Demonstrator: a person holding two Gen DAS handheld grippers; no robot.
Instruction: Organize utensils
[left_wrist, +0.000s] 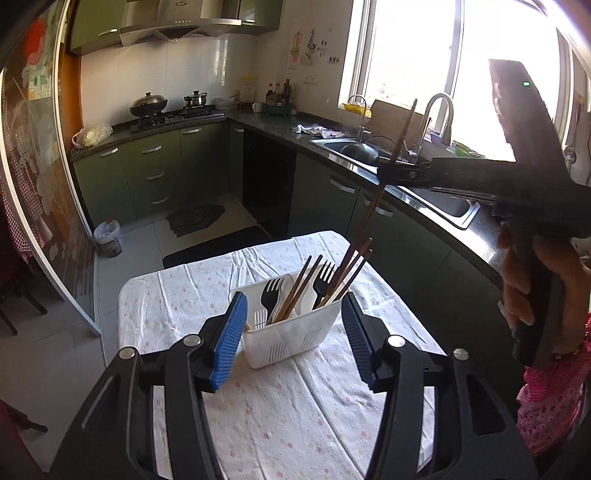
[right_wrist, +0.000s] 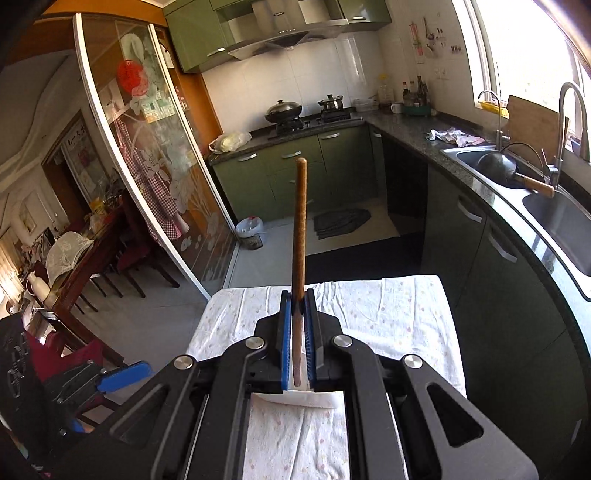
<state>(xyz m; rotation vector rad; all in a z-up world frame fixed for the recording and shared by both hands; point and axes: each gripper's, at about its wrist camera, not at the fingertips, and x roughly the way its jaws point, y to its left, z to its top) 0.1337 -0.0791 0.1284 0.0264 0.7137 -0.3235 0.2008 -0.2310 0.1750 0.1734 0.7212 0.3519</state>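
On the table's floral cloth (left_wrist: 280, 417), left to right: left gripper (left_wrist: 291, 339) is spread wide, blue pads (left_wrist: 229, 341) either side of the white utensil caddy (left_wrist: 291, 339), not touching it as far as I can tell. Caddy sits upright on the cloth, holding black plastic forks (left_wrist: 271, 295), a white spoon (left_wrist: 286, 286) and several wooden chopsticks (left_wrist: 301, 288) leaning toward the right. Right of and above the caddy, right gripper (left_wrist: 386, 170) is clamped on one dark chopstick (left_wrist: 373, 206), held steeply tilted, lower tip down among the other chopsticks in the caddy's right end. Right wrist view: pads (right_wrist: 286, 343) pinched on that chopstick (right_wrist: 300, 229), caddy rim (right_wrist: 295, 398) just visible under the fingers. Person's hand (left_wrist: 532, 280) grips the handle at far right.
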